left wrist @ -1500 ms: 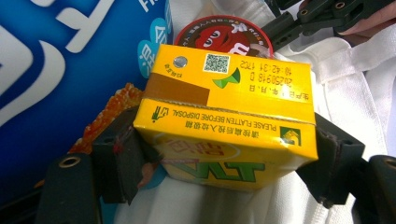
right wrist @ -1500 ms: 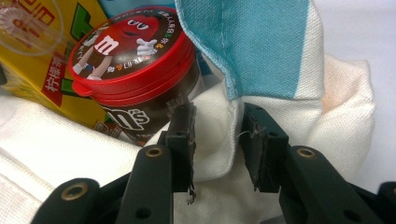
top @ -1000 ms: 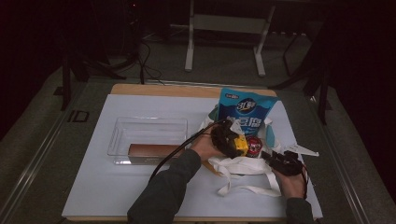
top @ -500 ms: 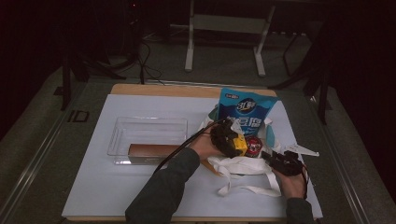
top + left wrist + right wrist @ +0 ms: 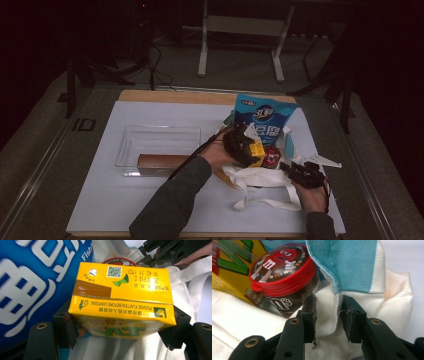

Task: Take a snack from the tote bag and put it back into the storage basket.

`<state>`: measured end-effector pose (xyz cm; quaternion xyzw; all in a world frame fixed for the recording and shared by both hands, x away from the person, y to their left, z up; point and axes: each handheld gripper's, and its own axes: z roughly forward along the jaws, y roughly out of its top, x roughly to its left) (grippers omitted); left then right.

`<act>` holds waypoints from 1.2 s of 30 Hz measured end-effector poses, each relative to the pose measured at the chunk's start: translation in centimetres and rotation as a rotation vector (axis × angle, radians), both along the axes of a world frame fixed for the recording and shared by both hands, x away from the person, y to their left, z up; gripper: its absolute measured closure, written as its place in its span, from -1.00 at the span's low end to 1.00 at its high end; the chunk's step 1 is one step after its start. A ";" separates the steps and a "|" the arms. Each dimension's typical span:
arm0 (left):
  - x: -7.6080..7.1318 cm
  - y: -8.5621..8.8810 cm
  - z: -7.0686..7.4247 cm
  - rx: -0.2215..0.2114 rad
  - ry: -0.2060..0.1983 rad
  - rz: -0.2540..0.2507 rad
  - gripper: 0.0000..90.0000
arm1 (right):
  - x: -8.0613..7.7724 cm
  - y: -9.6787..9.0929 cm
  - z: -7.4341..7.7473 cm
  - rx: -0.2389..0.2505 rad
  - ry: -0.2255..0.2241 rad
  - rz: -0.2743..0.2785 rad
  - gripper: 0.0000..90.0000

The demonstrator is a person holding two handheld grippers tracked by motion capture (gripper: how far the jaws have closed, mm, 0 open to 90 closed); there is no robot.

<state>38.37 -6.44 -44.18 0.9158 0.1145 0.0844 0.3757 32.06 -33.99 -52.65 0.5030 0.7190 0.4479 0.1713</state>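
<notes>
My left gripper point(image 5: 250, 148) point(image 5: 121, 325) is shut on a yellow drink carton point(image 5: 258, 151) point(image 5: 120, 295), one pad on each side of it, over the mouth of a white cloth bag point(image 5: 252, 176) point(image 5: 397, 295). A blue snack bag point(image 5: 264, 120) point(image 5: 32, 282) stands in the cloth bag behind the carton. A brown candy can with a red lid point(image 5: 271, 157) point(image 5: 282, 275) sits beside the carton. My right gripper point(image 5: 302, 172) point(image 5: 328, 315) pinches the cloth bag's rim at the right, next to a teal lining. The left gripper view has the right gripper point(image 5: 165, 250) at its top.
A clear plastic tray point(image 5: 125, 150) lies to the left on the white table cover point(image 5: 100, 200), with a long brown box point(image 5: 162, 161) at its near edge. The bag's loose straps point(image 5: 260, 202) trail toward me. A metal stand point(image 5: 240, 25) rises beyond the table.
</notes>
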 end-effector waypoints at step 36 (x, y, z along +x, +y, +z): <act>-2.5 4.6 6.2 -0.065 -0.044 -0.065 -0.36 | 0.0 0.1 0.0 0.000 -0.002 -0.005 0.46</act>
